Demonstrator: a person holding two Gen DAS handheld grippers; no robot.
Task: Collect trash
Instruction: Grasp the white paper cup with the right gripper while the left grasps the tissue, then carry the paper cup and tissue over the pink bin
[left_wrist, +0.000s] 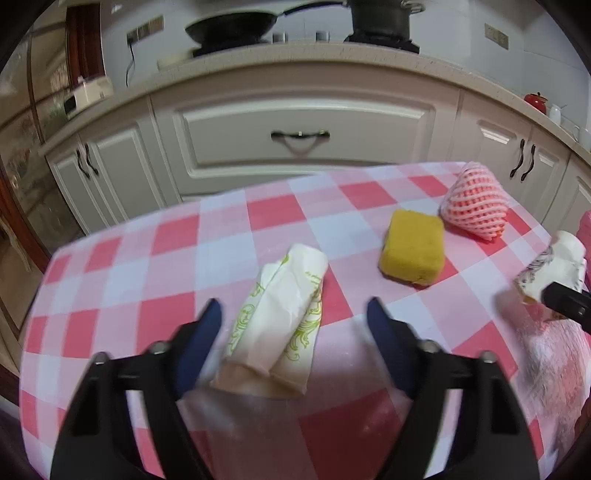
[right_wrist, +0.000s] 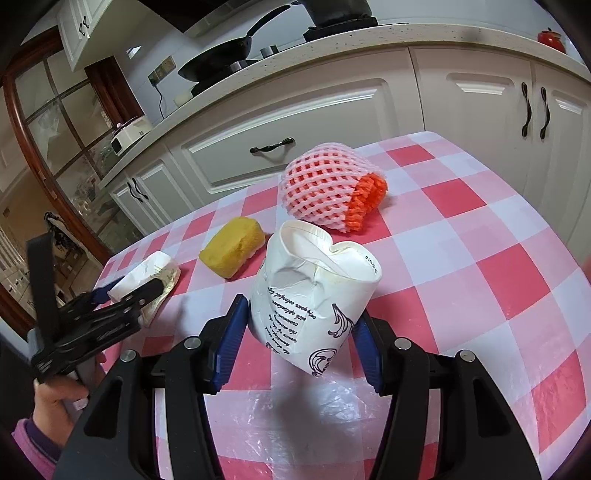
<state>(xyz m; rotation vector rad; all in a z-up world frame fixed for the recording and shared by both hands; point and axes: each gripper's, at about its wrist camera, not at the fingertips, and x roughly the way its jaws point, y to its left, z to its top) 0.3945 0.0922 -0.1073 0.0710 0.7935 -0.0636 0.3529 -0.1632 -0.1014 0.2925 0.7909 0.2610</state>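
The right gripper (right_wrist: 301, 332) squeezes a crushed paper cup (right_wrist: 314, 295) between its blue pads and holds it above the checked table (right_wrist: 480, 258). The left gripper (left_wrist: 295, 321) is partly open around a flat green-and-white wrapper (left_wrist: 284, 314) lying on the table; its pads are not pressing it. Farther back sit a yellow sponge (left_wrist: 412, 247) and a pink foam net (left_wrist: 474, 206).

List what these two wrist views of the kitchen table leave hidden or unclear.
- Crushed paper cup: its print is too small to read in the right wrist view; the left wrist view's edge crops it.
- Folded paper wrapper: near end blurred in the left wrist view.
- Left hand-held gripper: contact with the wrapper unclear.
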